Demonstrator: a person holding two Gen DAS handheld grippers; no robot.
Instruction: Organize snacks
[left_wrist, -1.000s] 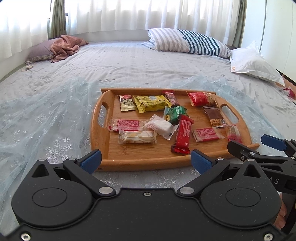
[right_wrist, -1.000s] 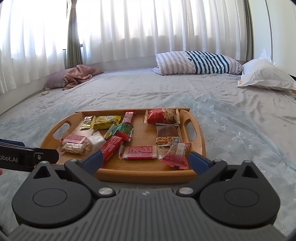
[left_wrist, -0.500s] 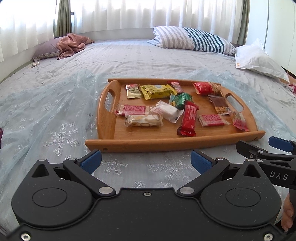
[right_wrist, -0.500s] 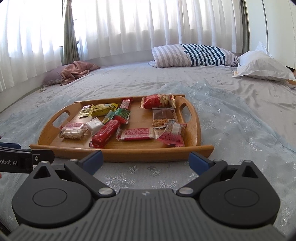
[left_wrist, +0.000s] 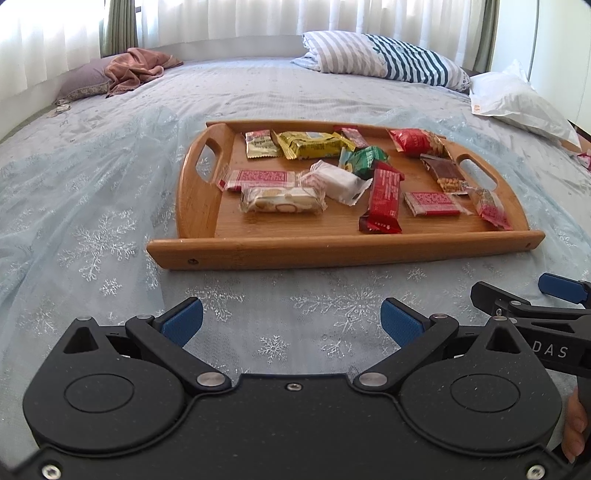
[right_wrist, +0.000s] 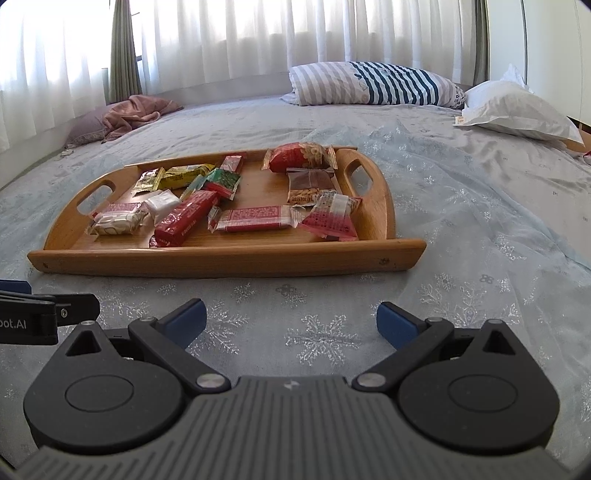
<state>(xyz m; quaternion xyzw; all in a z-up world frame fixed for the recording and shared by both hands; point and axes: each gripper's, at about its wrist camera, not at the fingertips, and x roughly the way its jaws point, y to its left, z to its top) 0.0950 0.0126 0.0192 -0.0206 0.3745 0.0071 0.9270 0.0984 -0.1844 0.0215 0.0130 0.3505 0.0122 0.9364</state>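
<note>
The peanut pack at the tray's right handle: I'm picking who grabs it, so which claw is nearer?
Right. The right claw sits before the tray's right half, on the peanut pack's side. The left claw sits farther left, before the tray's middle.

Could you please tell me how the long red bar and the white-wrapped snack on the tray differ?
The long red bar is slim, dark red and printed; the white-wrapped snack is shorter, chunkier and pale. The bar points toward the near rim; the snack lies slanted, left of it. Both lie sealed on the wooden tray.
</note>
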